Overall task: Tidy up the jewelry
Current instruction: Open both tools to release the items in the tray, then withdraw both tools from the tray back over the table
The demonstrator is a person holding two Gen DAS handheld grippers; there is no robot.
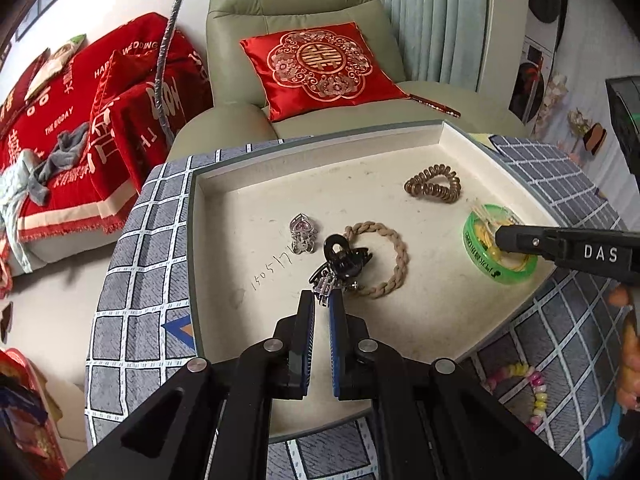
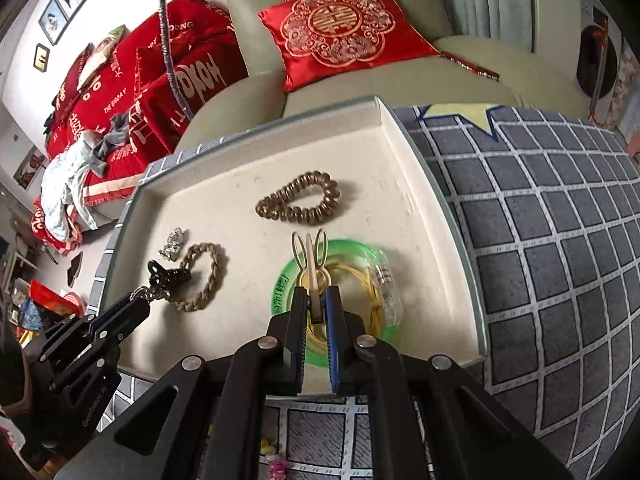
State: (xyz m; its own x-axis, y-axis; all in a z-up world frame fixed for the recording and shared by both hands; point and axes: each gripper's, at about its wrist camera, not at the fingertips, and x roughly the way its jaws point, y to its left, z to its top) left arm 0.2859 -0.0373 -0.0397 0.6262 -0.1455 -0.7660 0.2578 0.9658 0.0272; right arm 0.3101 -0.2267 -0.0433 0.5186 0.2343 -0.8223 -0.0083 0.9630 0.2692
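Observation:
A shallow white tray (image 1: 192, 216) lies on a checked cloth. In it are a silver pendant with a pink stone (image 1: 302, 232), a black claw clip (image 1: 344, 256), a braided rope hair tie (image 1: 394, 258), a brown spiral hair tie (image 1: 434, 184) and a round green container (image 1: 480, 260). My left gripper (image 1: 322, 300) is shut on a small silver ornament (image 1: 326, 288) right beside the claw clip. My right gripper (image 2: 316, 300) is shut on a cream looped hair clip (image 2: 312, 264), held over the green container (image 2: 288, 280). The left gripper (image 2: 140, 306) also shows at the tray's left.
The tray's raised rim (image 2: 400, 140) runs around all the pieces. A pink and yellow bead bracelet (image 1: 532, 392) lies on the grey checked cloth (image 2: 540, 240) outside the tray. Behind the table stands a green armchair (image 1: 296, 8) with a red cushion (image 1: 320, 64).

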